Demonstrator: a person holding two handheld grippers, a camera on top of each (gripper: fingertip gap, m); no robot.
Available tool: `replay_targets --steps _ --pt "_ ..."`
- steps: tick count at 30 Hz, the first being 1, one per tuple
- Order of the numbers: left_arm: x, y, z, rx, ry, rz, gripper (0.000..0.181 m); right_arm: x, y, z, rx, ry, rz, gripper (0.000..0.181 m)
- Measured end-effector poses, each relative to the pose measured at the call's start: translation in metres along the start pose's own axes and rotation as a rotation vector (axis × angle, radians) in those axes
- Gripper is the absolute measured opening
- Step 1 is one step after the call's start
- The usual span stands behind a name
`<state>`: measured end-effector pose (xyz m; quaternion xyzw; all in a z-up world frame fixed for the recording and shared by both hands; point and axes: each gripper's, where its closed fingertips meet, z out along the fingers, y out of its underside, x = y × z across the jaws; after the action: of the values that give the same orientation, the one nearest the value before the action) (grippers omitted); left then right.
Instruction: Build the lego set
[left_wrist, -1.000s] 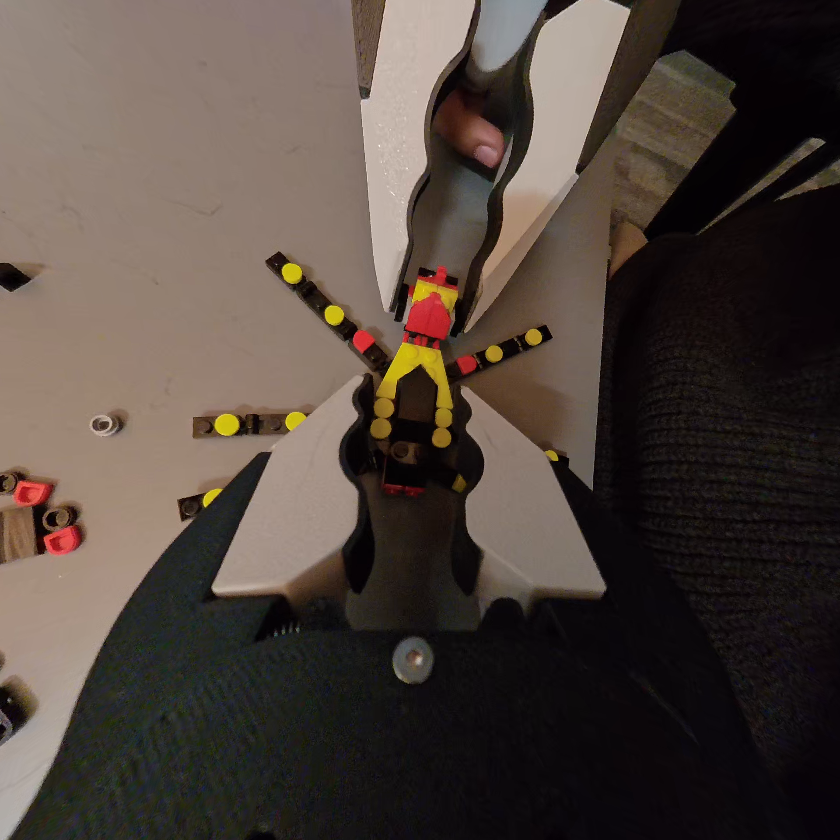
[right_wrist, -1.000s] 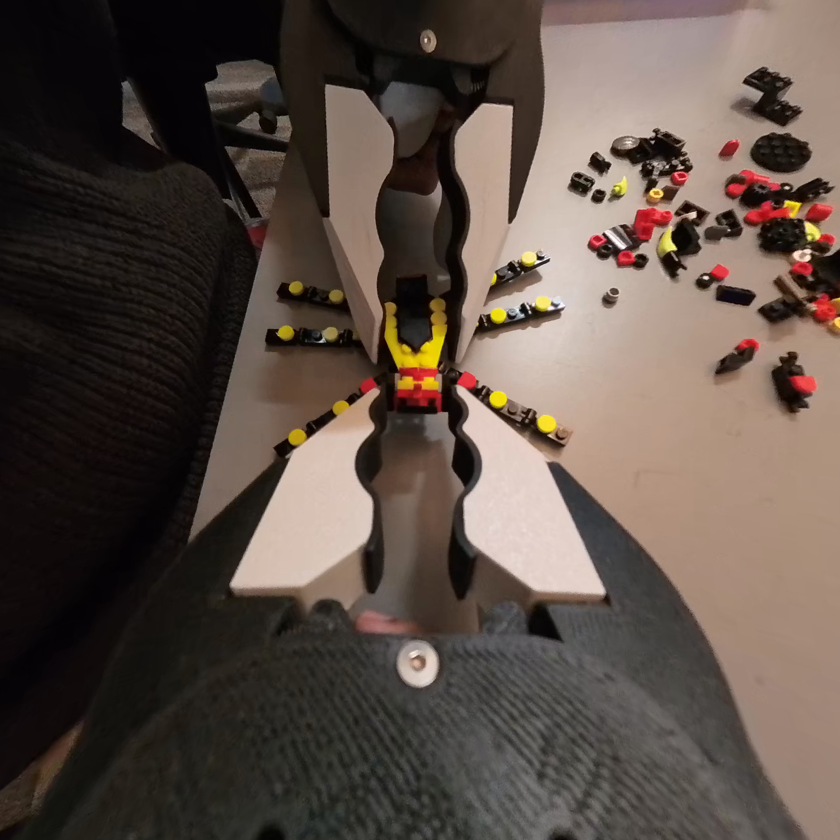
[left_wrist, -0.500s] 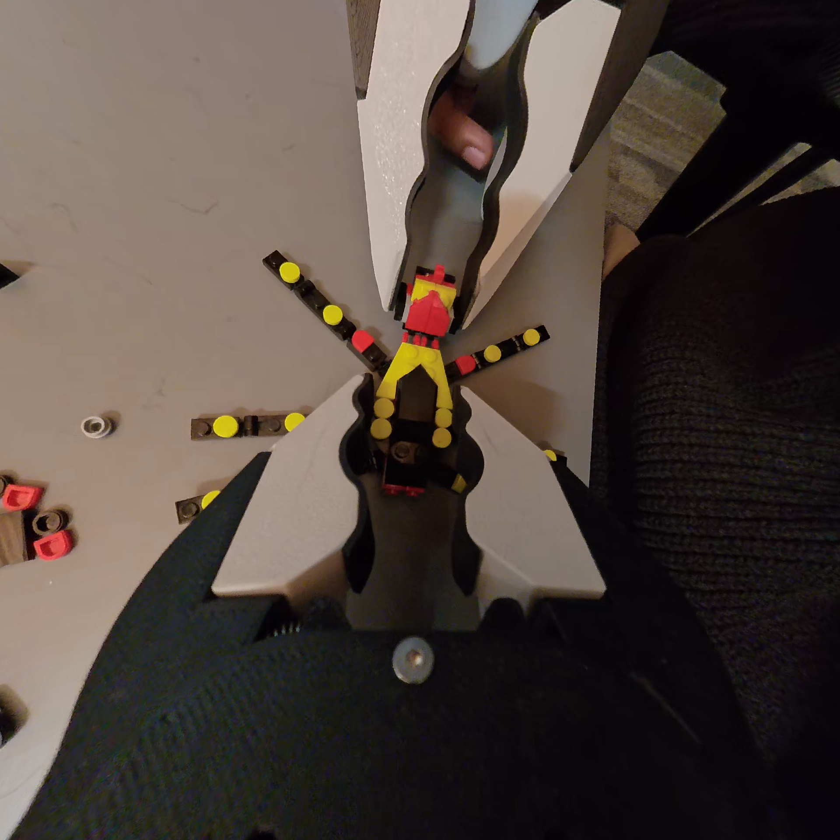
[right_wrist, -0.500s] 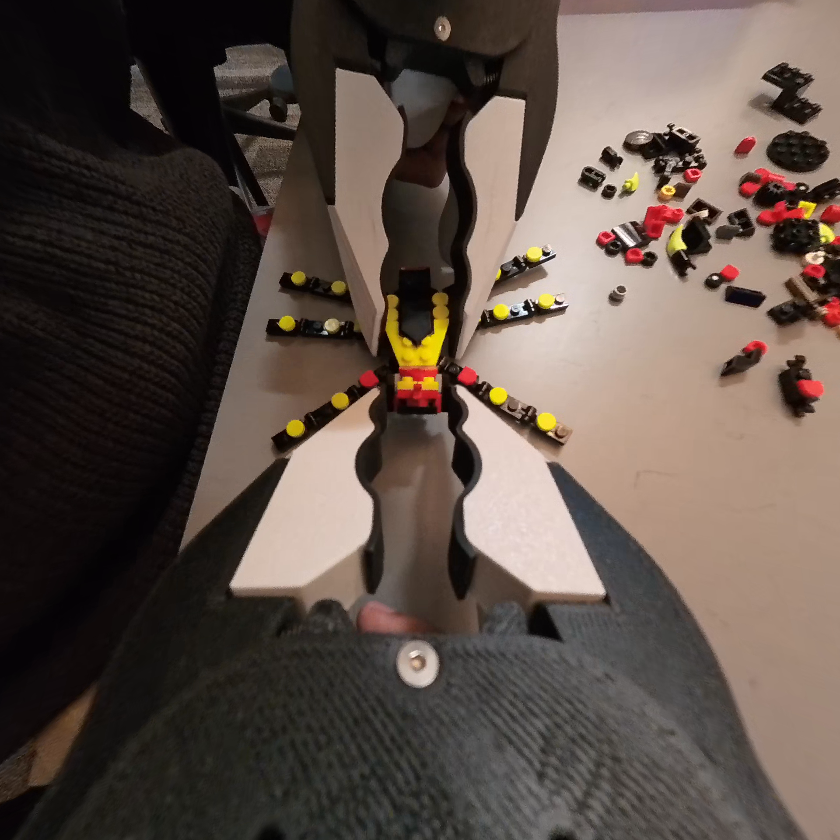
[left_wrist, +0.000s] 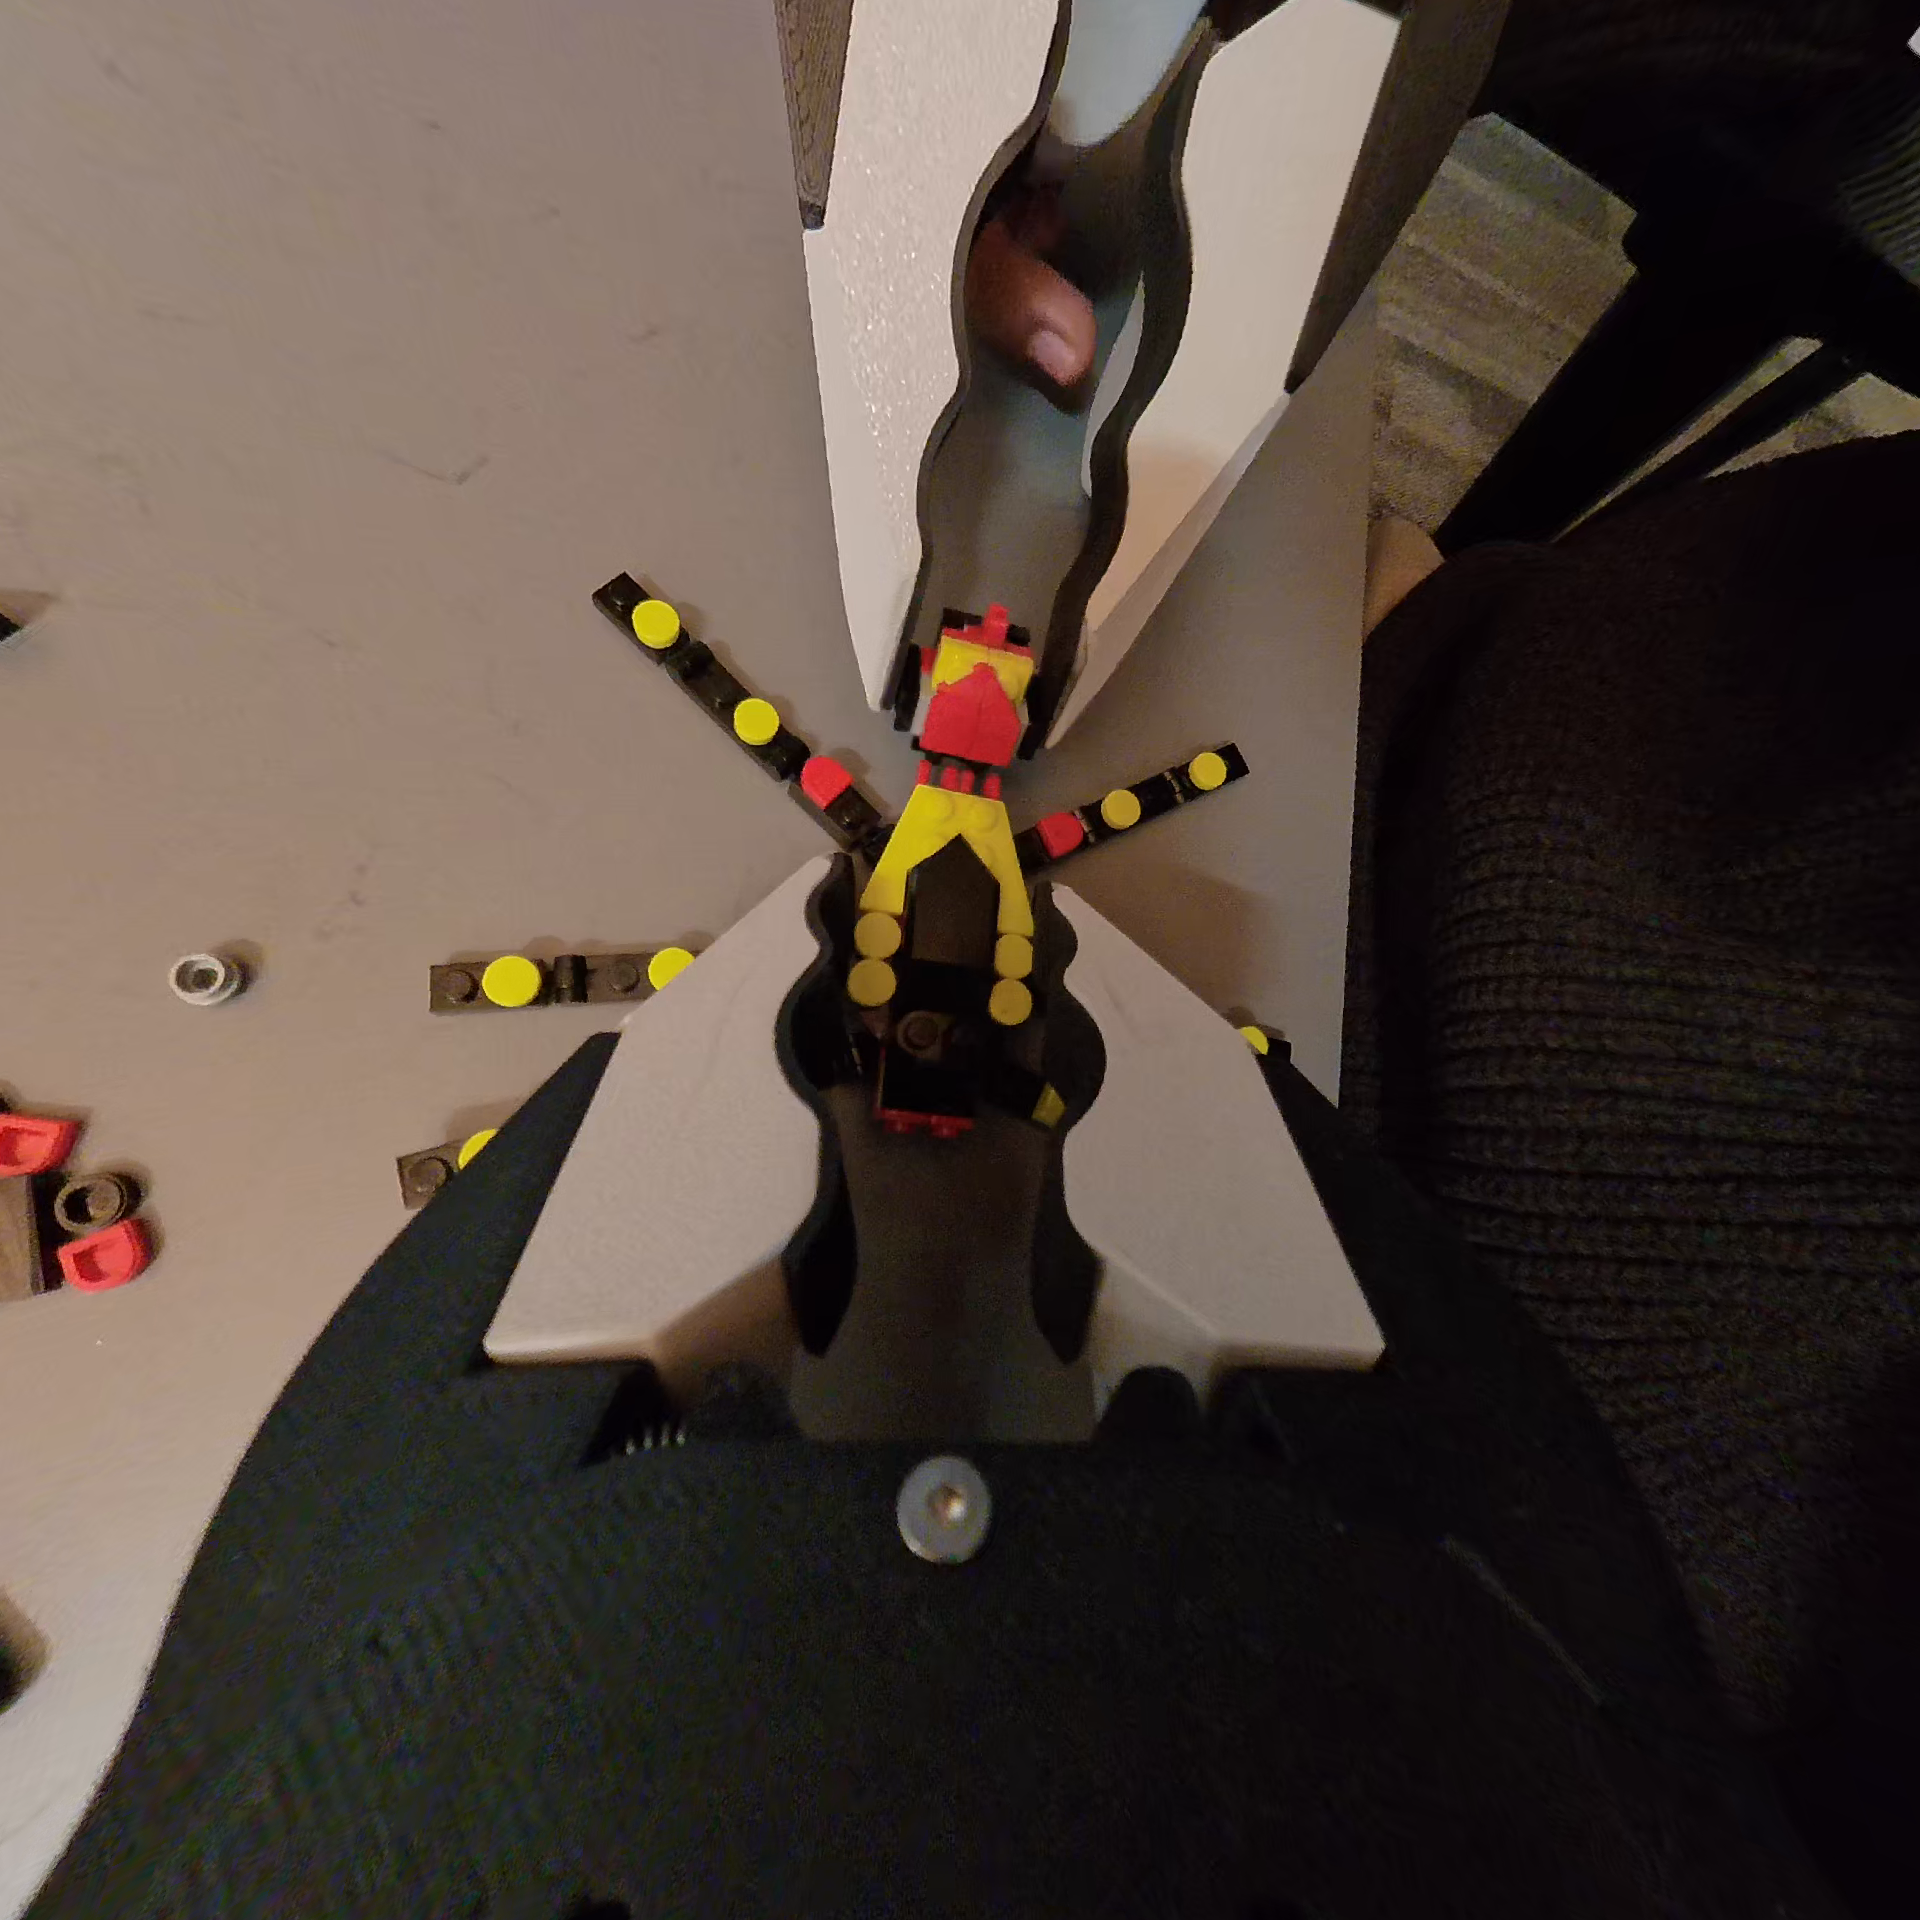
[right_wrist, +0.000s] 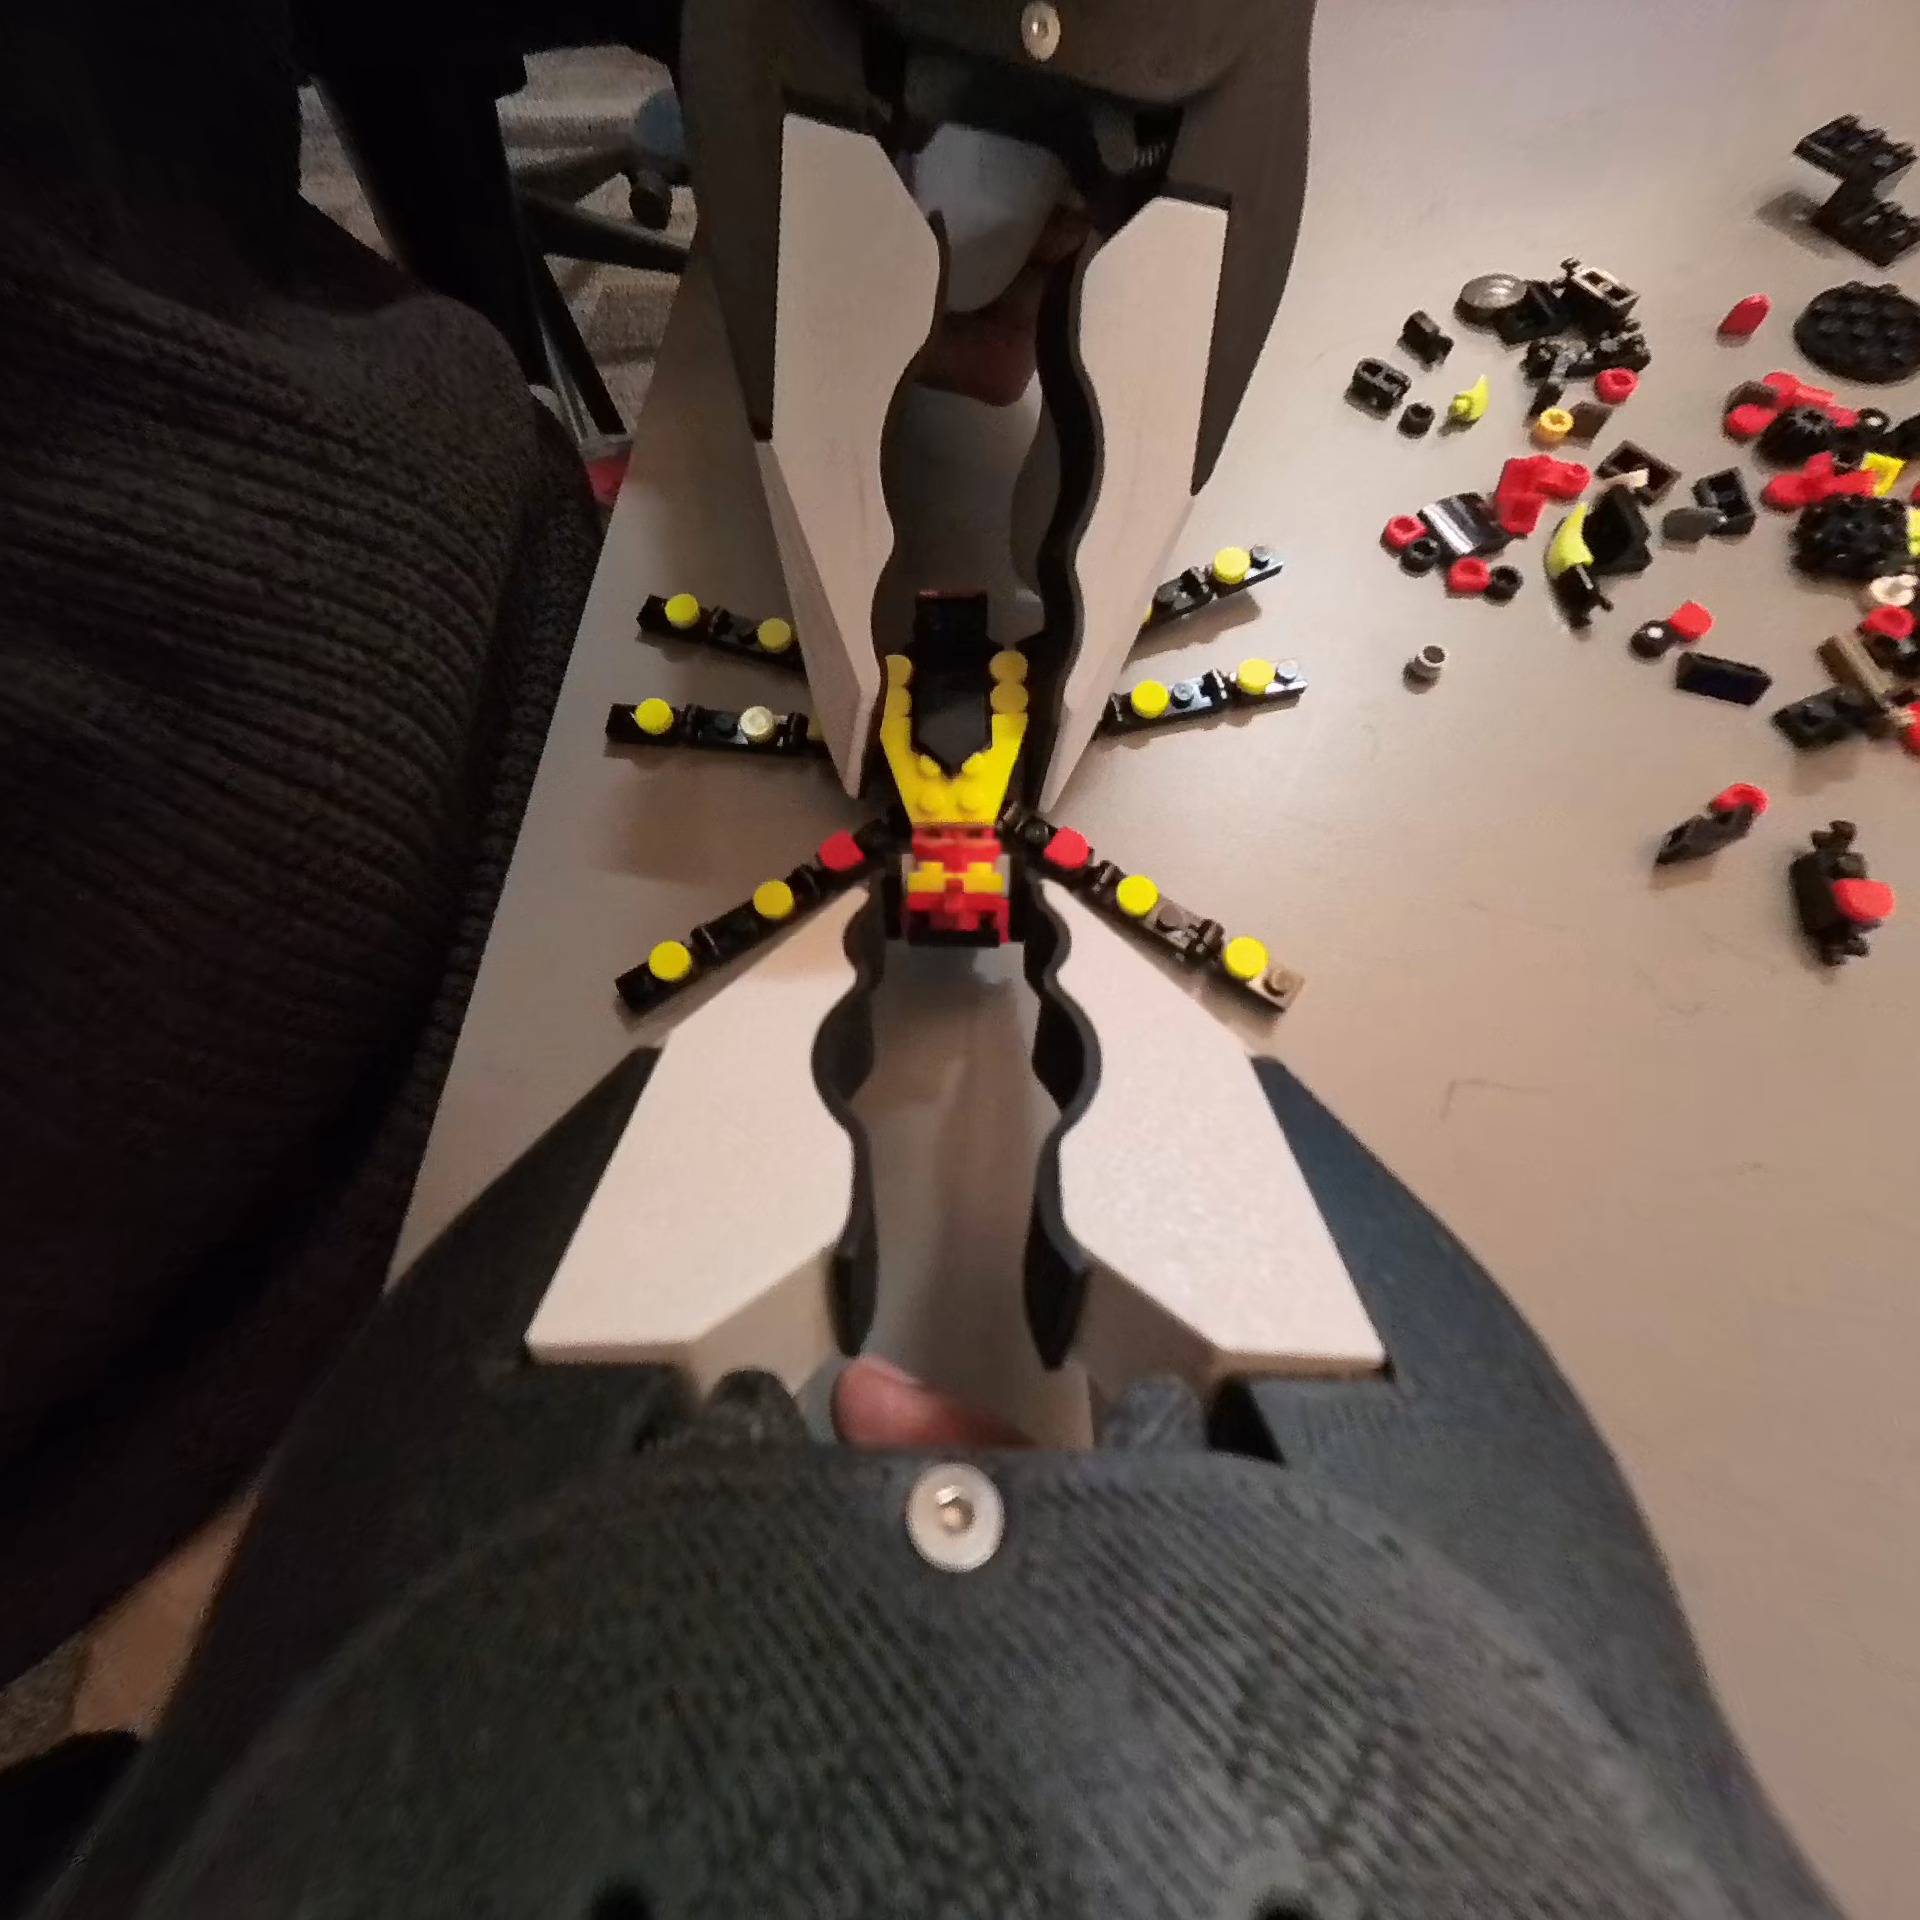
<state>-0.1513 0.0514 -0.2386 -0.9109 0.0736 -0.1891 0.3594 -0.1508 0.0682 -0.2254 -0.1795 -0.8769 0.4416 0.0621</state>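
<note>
A lego spider (left_wrist: 940, 831) with a yellow and black body and a red head is held between both grippers above the grey table (left_wrist: 312, 364). My left gripper (left_wrist: 943, 883) is shut on its black and yellow rear end. My right gripper (right_wrist: 951, 899) is shut on the red and yellow head (right_wrist: 951, 883). The two grippers face each other, tips almost touching. Black legs with yellow round tiles (right_wrist: 1153, 904) spread out on both sides. Whether the rear legs (right_wrist: 1195, 691) are joined to the body is hidden by the left gripper's fingers.
A pile of loose black, red and yellow parts (right_wrist: 1621, 499) lies on the table to the right in the right wrist view. A small grey ring (right_wrist: 1425, 665) lies apart from it. A person's dark knit sleeve (right_wrist: 260, 727) runs along the table edge close to the spider. My two grippers' fingertips are within a few centimetres of each other.
Both grippers keep their hold on the spider. The views have drifted slightly; nothing was let go or added.
</note>
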Motion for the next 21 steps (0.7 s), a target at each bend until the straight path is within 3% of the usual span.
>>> replay_targets --steps 21 --pt "0.0013 0.0007 0.0005 -0.015 0.004 -0.008 0.031 -0.0015 -0.0035 0.0013 0.010 0.013 -0.041 0.025"
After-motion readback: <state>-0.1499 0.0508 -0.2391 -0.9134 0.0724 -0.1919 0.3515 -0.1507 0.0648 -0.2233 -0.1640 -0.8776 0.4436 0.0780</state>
